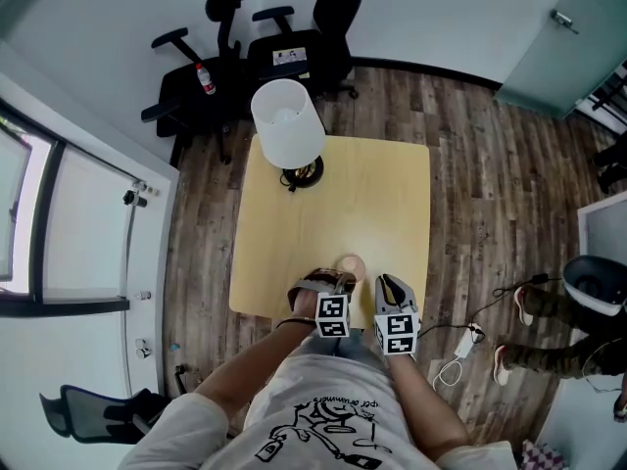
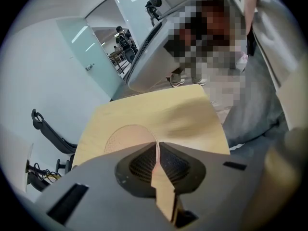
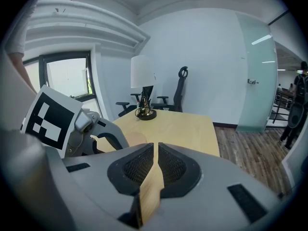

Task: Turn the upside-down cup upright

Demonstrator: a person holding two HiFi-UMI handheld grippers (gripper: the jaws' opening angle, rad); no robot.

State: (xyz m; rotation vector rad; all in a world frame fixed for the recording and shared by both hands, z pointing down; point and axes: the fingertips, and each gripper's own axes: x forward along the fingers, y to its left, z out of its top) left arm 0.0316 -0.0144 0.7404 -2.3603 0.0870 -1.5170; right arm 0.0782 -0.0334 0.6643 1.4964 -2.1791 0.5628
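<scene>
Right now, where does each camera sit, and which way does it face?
Head view: on the person's head, looking steeply down on the wooden table, lamp, pink cup; forearms, shirt, left gripper, right gripper show.
Left gripper view: on that gripper, looking along jaws shut on the cup's wall, across the table; the person's clothing at right.
Right gripper view: on that gripper, jaws shut, empty, facing the lamp; left gripper at left.
Shared: head and right gripper views both show the lamp.
</scene>
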